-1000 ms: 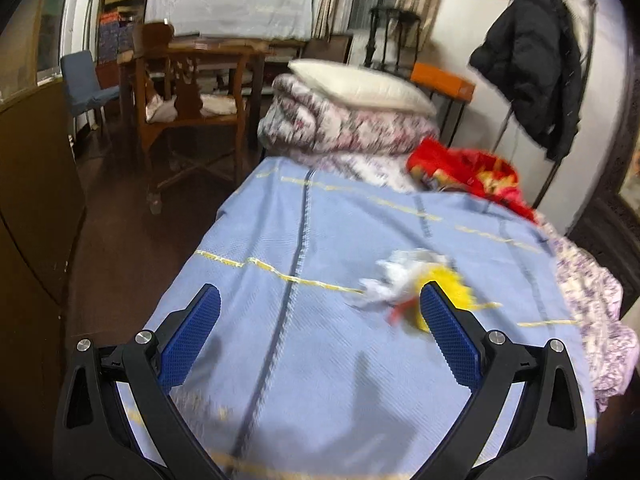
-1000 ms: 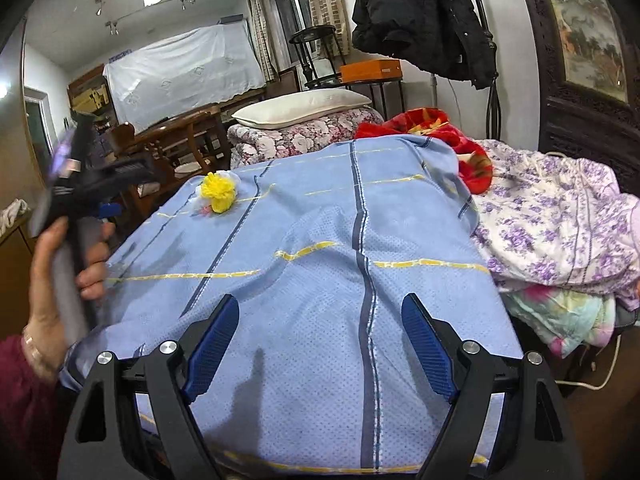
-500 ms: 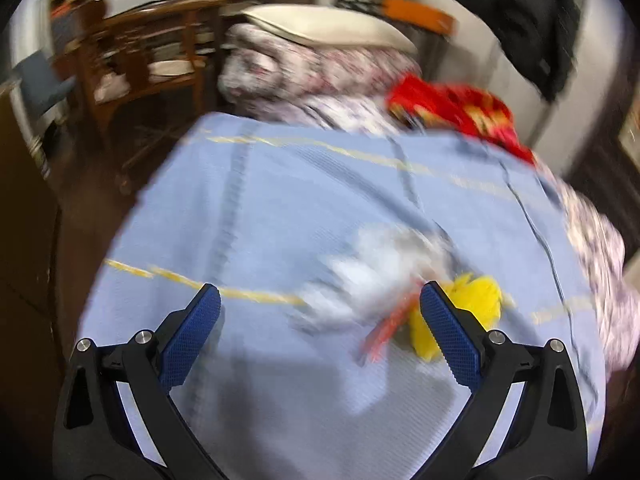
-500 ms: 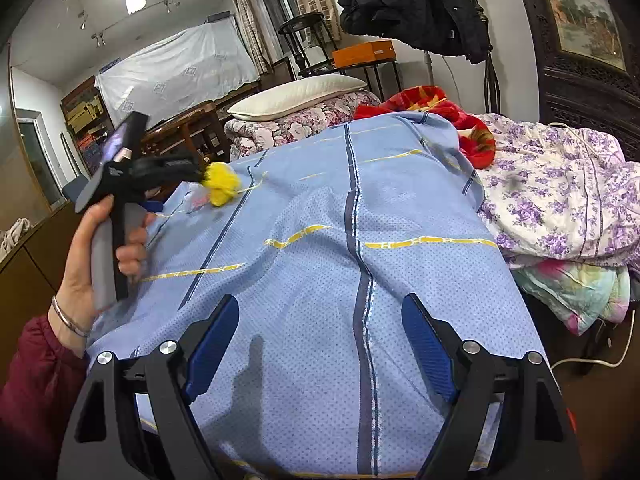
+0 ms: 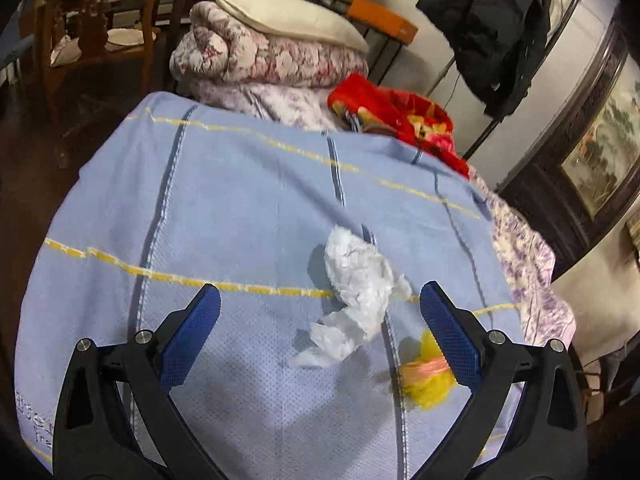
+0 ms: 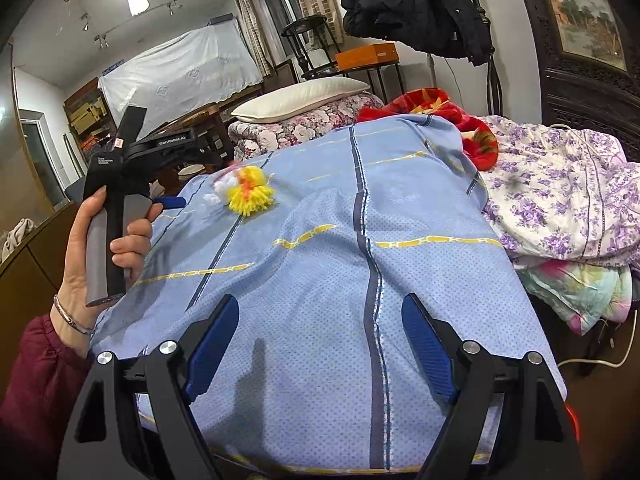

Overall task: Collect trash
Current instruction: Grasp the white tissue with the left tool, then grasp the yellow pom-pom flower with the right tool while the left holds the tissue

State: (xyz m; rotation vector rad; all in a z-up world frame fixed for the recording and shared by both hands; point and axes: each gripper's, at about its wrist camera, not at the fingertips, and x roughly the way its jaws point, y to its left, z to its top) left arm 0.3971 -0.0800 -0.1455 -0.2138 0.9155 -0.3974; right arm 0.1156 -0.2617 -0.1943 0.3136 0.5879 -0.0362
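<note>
A crumpled white paper [image 5: 356, 296] lies on the blue bedsheet [image 5: 240, 200]. Right beside it is a fluffy yellow scrap with an orange band [image 5: 428, 376]. My left gripper [image 5: 320, 304] hovers over them, open; the white paper sits between its fingers and the yellow scrap lies by the right finger [image 5: 448, 340]. From the right wrist view, a hand [image 6: 108, 240] holds that gripper left of the yellow scrap [image 6: 250, 194] and the white paper [image 6: 218, 190]. My right gripper [image 6: 320, 308] stands open over the sheet's near end with nothing between its fingers.
A folded floral quilt [image 5: 272, 60] with a pillow [image 5: 288, 16] sits at the bed's far end, beside a red blanket [image 5: 396, 116]. Purple floral bedding [image 6: 560, 192] is piled on the right. A black coat [image 5: 496, 28] hangs behind; a wooden chair [image 5: 100, 28] stands left.
The left gripper has tipped downward and come closer over the trash, so the white paper now lies between its fingers. The right gripper has stayed in place.
</note>
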